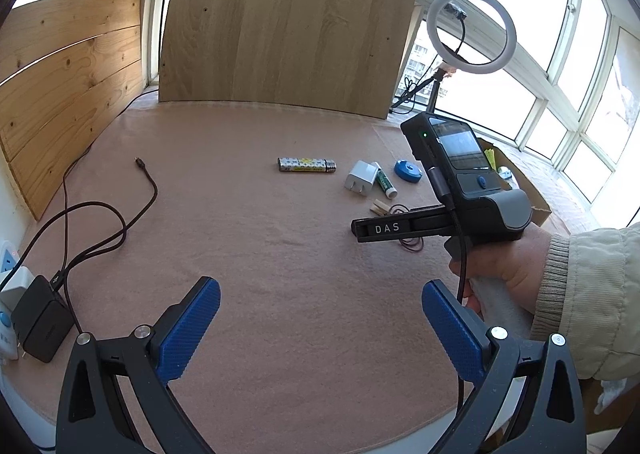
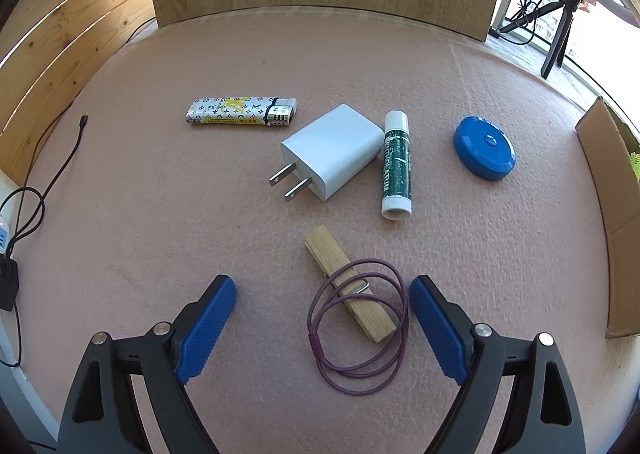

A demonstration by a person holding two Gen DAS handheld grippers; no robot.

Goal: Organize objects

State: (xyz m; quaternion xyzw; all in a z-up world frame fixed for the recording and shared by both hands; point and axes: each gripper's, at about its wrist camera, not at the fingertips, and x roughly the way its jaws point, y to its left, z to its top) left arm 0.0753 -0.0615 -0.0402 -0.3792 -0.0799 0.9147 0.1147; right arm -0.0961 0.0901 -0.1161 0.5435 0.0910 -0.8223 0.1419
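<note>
- Left wrist view: the left gripper hangs over bare pink table cover, its blue-padded jaws spread wide with nothing between them.
- Farther back on the cover lie a patterned lighter, a white plug adapter, a glue stick and a blue round case, grouped to the right of middle.
- The person's right hand, in a pale sleeve, holds the other tool just above a clothespin.
- A dark cable loops at left toward a black charger; a ring light stands by the window.
- Right wrist view: the right gripper points steeply down, jaws wide apart and holding nothing.
- Between its pads, untouched, lie the clothespin and a purple cord loop draped around it.
- Beyond them the adapter touches the glue stick; the lighter sits left, the round case right.
- A cardboard box stands at the right edge.
</note>
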